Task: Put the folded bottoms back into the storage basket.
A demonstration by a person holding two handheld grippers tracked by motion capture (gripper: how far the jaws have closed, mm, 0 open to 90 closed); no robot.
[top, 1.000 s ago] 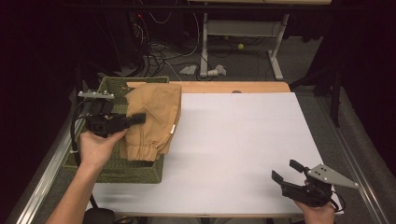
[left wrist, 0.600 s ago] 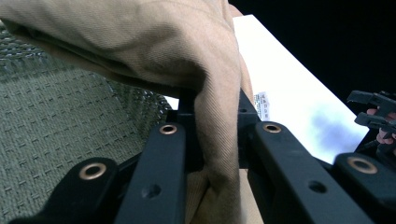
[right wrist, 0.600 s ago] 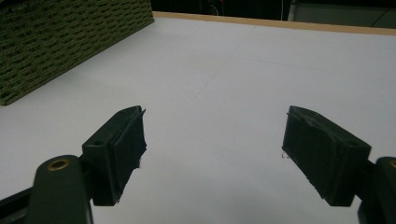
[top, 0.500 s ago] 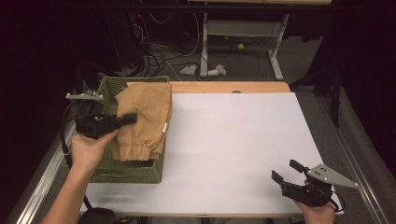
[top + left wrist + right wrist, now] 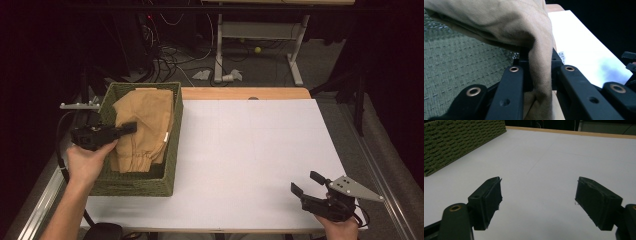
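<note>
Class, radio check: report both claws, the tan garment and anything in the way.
Left claw shut on tan garment, over green basket. Right claw open, empty, above white table. Nothing in the way.

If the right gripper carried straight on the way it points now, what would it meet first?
Probably bare white table top; the open right gripper holds nothing, and the woven basket sits off to one side.

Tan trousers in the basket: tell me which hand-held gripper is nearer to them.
Left. The left hand-held gripper is shut on a fold of the tan trousers over the basket. The right hand-held gripper sits open at the table's near right corner, well apart.
</note>
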